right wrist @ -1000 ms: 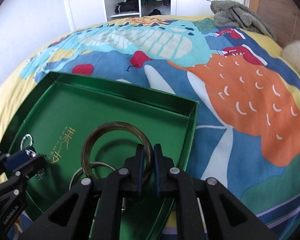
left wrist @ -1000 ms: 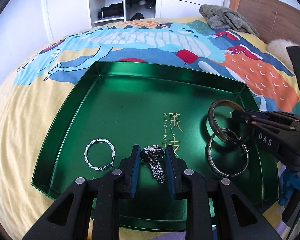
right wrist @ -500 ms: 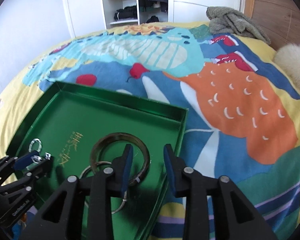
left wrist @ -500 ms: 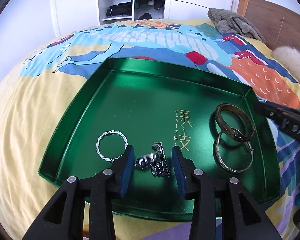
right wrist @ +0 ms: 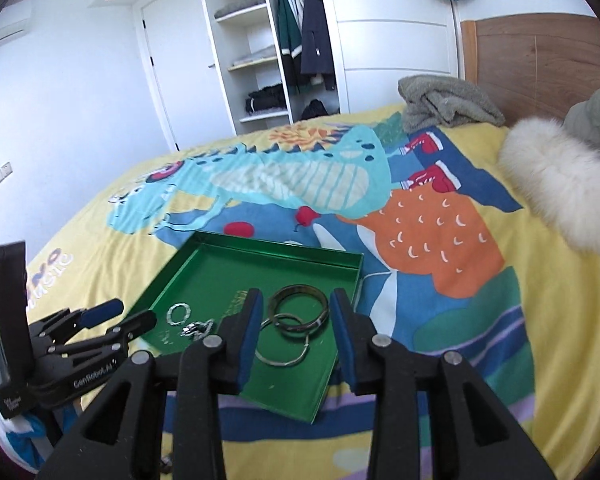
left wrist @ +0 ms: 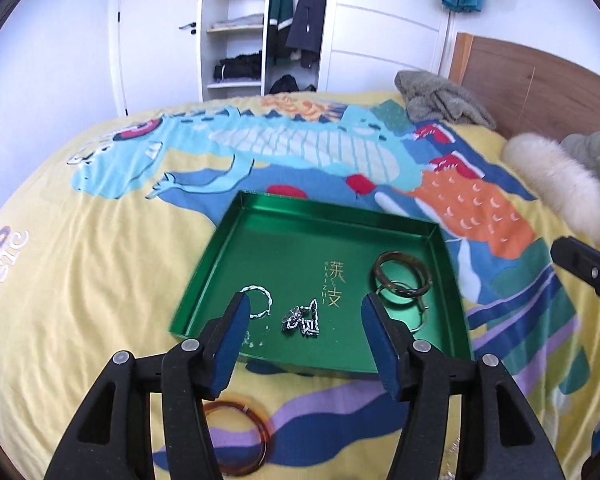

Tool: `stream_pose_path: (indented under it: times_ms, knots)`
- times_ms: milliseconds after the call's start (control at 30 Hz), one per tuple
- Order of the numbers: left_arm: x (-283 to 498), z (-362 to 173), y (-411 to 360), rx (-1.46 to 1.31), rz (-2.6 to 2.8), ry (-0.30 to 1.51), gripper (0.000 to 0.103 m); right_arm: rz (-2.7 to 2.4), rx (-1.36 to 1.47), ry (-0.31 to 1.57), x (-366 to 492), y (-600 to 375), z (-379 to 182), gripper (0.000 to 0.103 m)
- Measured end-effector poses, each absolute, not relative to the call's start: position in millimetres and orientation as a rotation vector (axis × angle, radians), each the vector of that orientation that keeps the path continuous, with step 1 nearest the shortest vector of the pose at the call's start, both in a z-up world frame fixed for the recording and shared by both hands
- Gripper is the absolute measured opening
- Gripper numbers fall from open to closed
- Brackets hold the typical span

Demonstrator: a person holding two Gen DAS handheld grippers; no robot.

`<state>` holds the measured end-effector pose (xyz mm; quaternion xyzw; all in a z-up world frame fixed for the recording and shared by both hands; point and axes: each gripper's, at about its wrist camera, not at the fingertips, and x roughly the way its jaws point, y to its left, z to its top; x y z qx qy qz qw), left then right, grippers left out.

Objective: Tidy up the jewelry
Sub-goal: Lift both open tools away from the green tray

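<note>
A green tray (left wrist: 284, 240) lies on the bed; it also shows in the right wrist view (right wrist: 204, 272). In it lie a twisted silver bracelet (left wrist: 262, 300), a silver watch (left wrist: 302, 318), a dark bangle (left wrist: 402, 274) and a thin silver bangle (left wrist: 420, 316). An amber bangle (left wrist: 240, 436) lies on the bedspread before the tray. My left gripper (left wrist: 302, 338) is open and empty, raised above the tray's near edge. My right gripper (right wrist: 296, 332) is open and empty above the dark bangle (right wrist: 298, 308) and the thin silver bangle (right wrist: 284, 350).
The bed has a colourful dinosaur bedspread (left wrist: 140, 260). A grey blanket (left wrist: 440, 100) and a white fur-trimmed coat (left wrist: 560, 184) lie near the wooden headboard (left wrist: 540, 84). An open wardrobe (left wrist: 260, 28) stands behind the bed.
Both grippers opened, releasing the watch and the dark bangle into the tray, then pulled up and back. The amber bangle on the bedspread came into view.
</note>
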<state>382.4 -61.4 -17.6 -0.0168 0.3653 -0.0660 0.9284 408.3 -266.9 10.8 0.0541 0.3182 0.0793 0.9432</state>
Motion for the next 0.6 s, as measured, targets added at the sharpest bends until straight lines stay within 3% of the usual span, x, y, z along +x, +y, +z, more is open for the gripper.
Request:
stream_pose_path:
  times_ms: [233,600]
  knots:
    - [321,30,-41,-0.054,-0.126,0.676,0.06,0.17,0.094,0.577,334,-258,52,0.042]
    - [206,87,0,-0.061,-0.072,0.564,0.06,0.219,0.102,0.479,225,-246,103,0.042]
